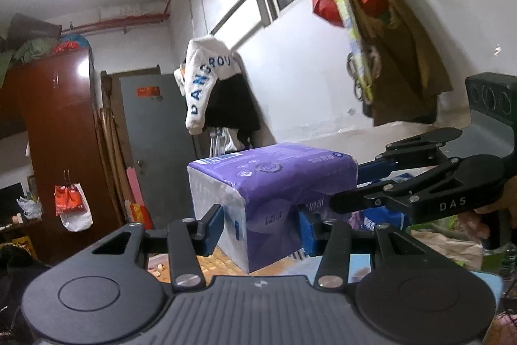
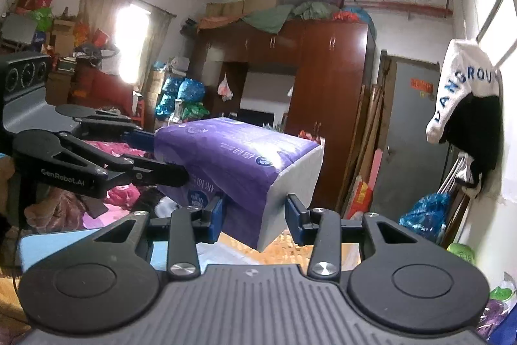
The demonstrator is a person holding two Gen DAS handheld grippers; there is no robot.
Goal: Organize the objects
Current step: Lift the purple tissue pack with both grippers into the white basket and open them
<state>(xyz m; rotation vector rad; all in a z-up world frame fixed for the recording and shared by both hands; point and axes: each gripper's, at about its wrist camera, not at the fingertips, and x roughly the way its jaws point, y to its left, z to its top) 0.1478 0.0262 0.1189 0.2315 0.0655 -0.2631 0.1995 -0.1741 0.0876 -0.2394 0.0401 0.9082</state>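
A purple and white tissue pack (image 1: 274, 173) (image 2: 232, 151) hangs in mid-air, lifted clear of everything below it. My left gripper (image 1: 261, 227) is shut on its near white end, with both blue pads pressed into the wrapper. In the left wrist view the right gripper (image 1: 349, 189) comes in from the right and clamps the pack's far end. In its own view my right gripper (image 2: 255, 214) is shut on the white end of the pack. The left gripper (image 2: 166, 156) grips the opposite purple end from the left. The pack's underside is hidden.
A dark red wardrobe (image 2: 329, 86) and a grey door (image 1: 152, 134) stand behind. A white and black garment (image 1: 210, 86) hangs on the wall. Bags (image 1: 387, 37) hang from a rail at upper right. Piled boxes and clutter (image 2: 97, 70) fill the left. A yellow patterned surface (image 1: 213, 264) lies below.
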